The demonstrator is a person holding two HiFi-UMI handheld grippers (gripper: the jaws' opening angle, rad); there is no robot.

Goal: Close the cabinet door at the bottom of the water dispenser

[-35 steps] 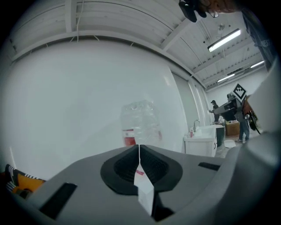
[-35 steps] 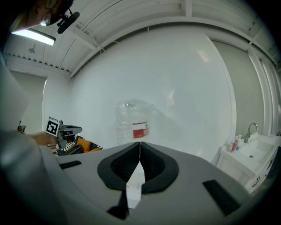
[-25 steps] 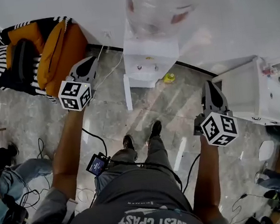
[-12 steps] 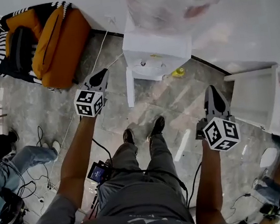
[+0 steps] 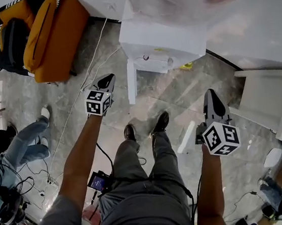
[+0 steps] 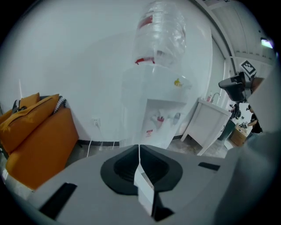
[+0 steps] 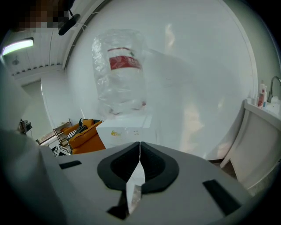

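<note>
- Left gripper (image 5: 106,81) has its jaws pressed together with nothing between them, and your right gripper (image 5: 211,95) is the same, squeezed tight and empty.
- Cabinet door (image 5: 130,82) is a plain white panel. It's swung open off the left side of the water dispenser (image 5: 165,37) base and sticks out edge-on toward your feet.
- Your left gripper hangs just beside the door's outer edge without touching it, and your right one is well apart from it over the marble floor (image 5: 180,97).

An orange sofa (image 5: 53,41) and white sink unit (image 5: 267,101) stand on grey marble floor (image 5: 179,92).
</note>
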